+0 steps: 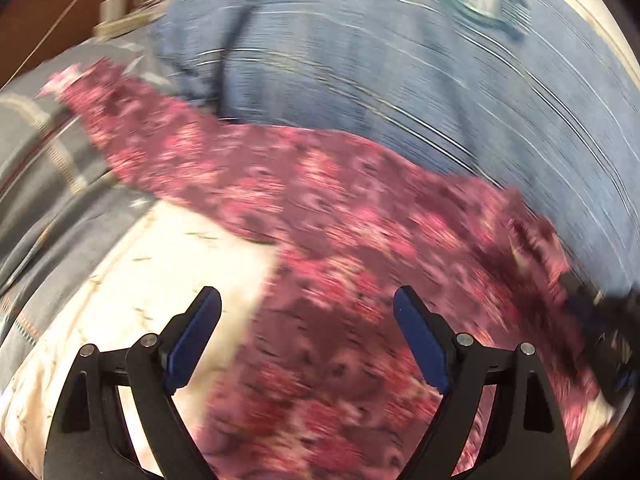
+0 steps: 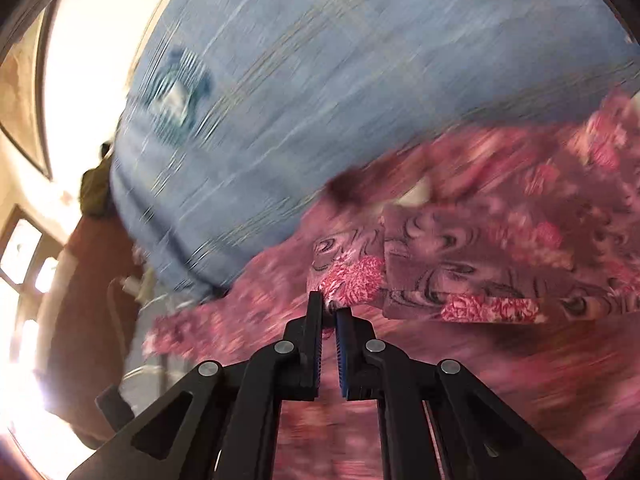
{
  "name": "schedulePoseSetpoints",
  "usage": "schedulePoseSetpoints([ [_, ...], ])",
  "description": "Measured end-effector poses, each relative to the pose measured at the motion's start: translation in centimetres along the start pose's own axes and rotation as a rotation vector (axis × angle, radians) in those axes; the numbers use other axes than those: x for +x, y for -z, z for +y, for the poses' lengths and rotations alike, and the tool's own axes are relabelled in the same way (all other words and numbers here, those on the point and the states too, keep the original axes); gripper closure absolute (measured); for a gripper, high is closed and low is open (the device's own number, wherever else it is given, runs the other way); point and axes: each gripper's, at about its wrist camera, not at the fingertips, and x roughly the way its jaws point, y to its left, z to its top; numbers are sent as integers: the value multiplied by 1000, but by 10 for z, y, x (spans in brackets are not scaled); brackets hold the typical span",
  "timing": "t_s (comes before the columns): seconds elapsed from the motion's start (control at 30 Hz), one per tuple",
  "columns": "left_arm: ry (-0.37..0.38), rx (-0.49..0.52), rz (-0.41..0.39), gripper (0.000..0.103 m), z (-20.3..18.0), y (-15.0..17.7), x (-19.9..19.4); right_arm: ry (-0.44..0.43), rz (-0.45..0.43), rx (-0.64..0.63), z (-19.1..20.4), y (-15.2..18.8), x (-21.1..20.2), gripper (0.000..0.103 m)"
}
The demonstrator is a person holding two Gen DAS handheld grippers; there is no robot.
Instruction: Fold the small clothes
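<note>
A bed with a cream sheet [image 1: 160, 248] carries everything here. At its far side lies a large blue striped quilt [image 1: 380, 64], and a grey patterned blanket [image 1: 44, 184] lies along the left edge. Spread across the middle of the bed, in front of the quilt, is the maroon floral garment [image 1: 320, 216], much of it blurred. The left gripper [image 1: 307, 300] hangs above the garment's near part, its fingers [image 1: 420, 340] spread wide with nothing between them. The right gripper [image 2: 329, 307] has its fingers [image 2: 314, 320] pinched together on a fold of the floral garment [image 2: 460, 256], whose gripped edge bunches just beyond the tips. A white charger [image 1: 114, 6] sits at the bed's far left corner.
</note>
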Motion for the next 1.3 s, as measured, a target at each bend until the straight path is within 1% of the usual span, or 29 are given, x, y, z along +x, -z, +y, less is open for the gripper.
schedulePoseSetpoints([
  [0.03,-8,-40,7,15,9,-3,2,4,31,4,0,9,9,92],
  [0.1,0,-81,29,15,19,-4,7,81,133,6,-3,23,33,90],
  [0.13,17,-96,50,15,22,-4,11,119,173,17,-8,29,38,90],
  [0.17,29,-99,66,15,23,-4,14,125,212,39,-15,36,35,90],
  [0.2,38,-97,75,15,21,-3,15,104,219,49,-18,41,26,90],
  [0.23,58,-86,87,15,18,0,15,84,213,38,-21,46,10,89],
  [0.3,128,-38,118,15,1,7,13,77,184,-5,-29,54,-30,81],
  [0.33,174,-5,137,15,-10,11,9,83,163,-16,-34,56,-49,73],
  [0.37,224,33,156,15,-23,16,5,103,137,-20,-43,59,-72,68],
  [0.4,262,58,169,15,-31,20,1,130,113,-16,-52,57,-93,68],
  [0.43,332,93,204,15,-47,28,-3,151,93,-11,-64,60,-113,67],
  [0.47,373,111,235,15,-58,33,-3,167,78,1,-75,63,-129,67],
  [0.5,409,127,285,15,-73,40,0,180,66,20,-86,64,-144,67],
  [0.53,424,130,330,15,-85,44,6,186,51,49,-99,67,-161,67],
  [0.6,441,107,387,15,-103,46,21,183,27,92,-115,68,-175,67],
  [0.63,422,86,405,15,-114,45,32,180,11,113,-123,69,-181,67],
  [0.67,396,70,382,15,-120,41,37,174,-6,135,-131,70,-189,67],
  [0.7,386,56,340,15,-125,37,41,163,-26,158,-140,70,-197,67],
  [0.73,378,46,315,16,-132,32,44,153,-38,175,-145,72,-202,66],
  [0.8,355,54,293,71,-139,21,50,127,-65,216,-157,70,-212,66],
  [0.83,351,77,299,97,-141,12,53,112,-76,231,-159,68,-213,64],
  [0.9,342,35,262,98,-129,2,46,70,-105,261,-166,63,-215,61],
  [0.97,340,-15,192,98,-110,-8,29,25,-131,293,-174,55,-214,57],
  [1.0,325,-22,157,98,-100,-12,21,8,-136,310,-177,51,-211,56],
  [1.07,298,-8,131,98,-87,-16,15,-40,-146,350,-183,39,-198,56],
  [1.17,265,3,157,98,-74,-14,22,-87,-153,410,-186,22,-173,56],
  [1.2,250,-2,162,98,-73,-12,26,-64,-165,449,-190,17,-166,56],
  [1.23,237,-24,175,98,-66,-11,32,-51,-184,476,-190,13,-159,59],
  [1.3,254,-63,206,98,-57,-9,42,-66,-242,493,-192,3,-157,68],
])
